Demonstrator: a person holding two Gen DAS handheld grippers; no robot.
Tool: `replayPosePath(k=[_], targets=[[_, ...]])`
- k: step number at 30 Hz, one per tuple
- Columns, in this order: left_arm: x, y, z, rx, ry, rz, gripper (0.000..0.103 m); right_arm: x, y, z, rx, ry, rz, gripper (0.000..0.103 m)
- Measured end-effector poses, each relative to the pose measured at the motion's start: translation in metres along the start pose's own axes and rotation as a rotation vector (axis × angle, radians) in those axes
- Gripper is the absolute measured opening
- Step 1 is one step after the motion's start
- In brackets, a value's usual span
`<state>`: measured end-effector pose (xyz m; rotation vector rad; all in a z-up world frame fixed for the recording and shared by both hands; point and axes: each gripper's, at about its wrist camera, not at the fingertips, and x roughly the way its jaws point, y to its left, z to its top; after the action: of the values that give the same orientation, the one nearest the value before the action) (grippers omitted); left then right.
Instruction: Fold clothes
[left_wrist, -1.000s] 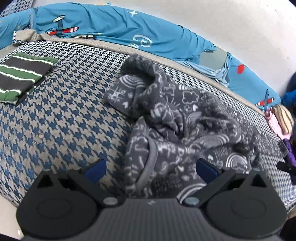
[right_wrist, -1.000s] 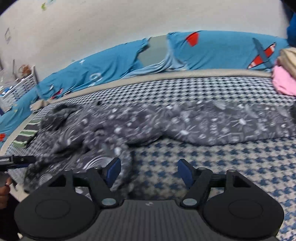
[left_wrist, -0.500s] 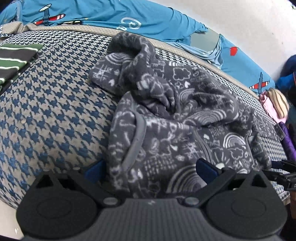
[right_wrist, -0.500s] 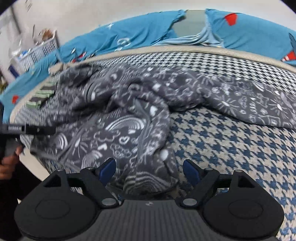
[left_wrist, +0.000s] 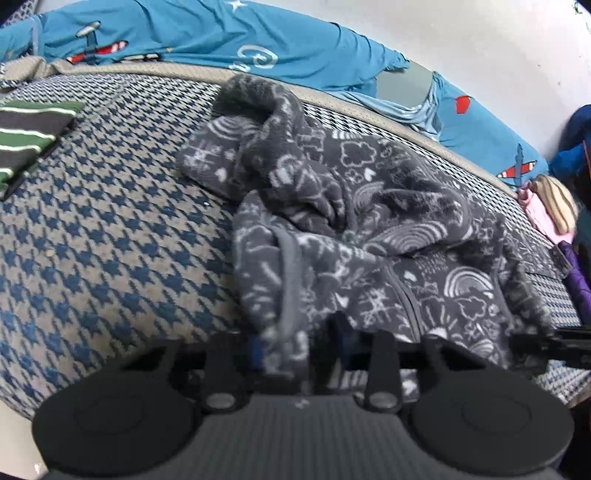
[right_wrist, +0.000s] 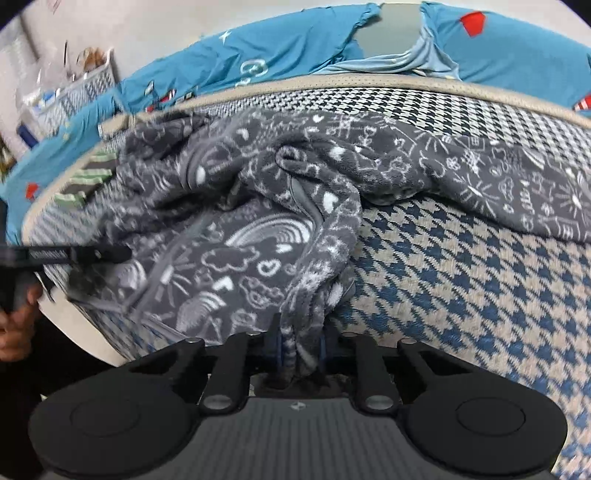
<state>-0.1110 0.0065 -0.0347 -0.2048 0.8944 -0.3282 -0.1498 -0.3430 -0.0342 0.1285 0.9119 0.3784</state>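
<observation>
A crumpled dark grey fleece garment with white doodle print (left_wrist: 354, 221) lies bunched on the houndstooth bed (left_wrist: 110, 236).

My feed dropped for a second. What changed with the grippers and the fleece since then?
Both grippers have just closed on the near edge of the grey fleece: the left gripper and the right gripper stood open before, and each now pinches a fold. The right one also came in closer to the fleece. The fleece is crumpled as before, and the striped garment stays folded on the bed.
</observation>
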Motion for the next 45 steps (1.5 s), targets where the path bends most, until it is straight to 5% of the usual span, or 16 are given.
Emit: replayPosePath(k=[11,15,22,26,30,37,45], targets=[[-0.028,0.020,0.003,-0.167,-0.093,-0.067,0.017,-0.047,-0.018,-0.009,0.345,-0.163,0.331,0.016],[-0.041,0.024,0.002,-0.195,-0.105,-0.076,0.017,-0.056,-0.012,-0.017,0.354,-0.165,0.379,0.015],[-0.054,0.019,-0.009,-0.173,-0.054,-0.011,0.017,-0.054,0.011,-0.030,0.189,-0.030,0.221,0.020],[-0.067,0.018,-0.011,-0.184,-0.073,-0.013,0.029,-0.048,0.029,-0.037,0.053,0.049,0.104,0.025],[-0.083,0.013,-0.005,-0.185,-0.126,-0.010,0.052,-0.050,0.037,-0.034,-0.013,0.049,0.119,0.035],[-0.077,0.005,0.012,-0.166,-0.129,0.000,0.056,-0.061,0.048,-0.033,-0.108,0.045,0.164,0.042],[-0.051,-0.004,0.041,-0.102,-0.144,0.037,0.073,-0.075,0.058,-0.026,-0.215,0.052,0.157,0.045]])
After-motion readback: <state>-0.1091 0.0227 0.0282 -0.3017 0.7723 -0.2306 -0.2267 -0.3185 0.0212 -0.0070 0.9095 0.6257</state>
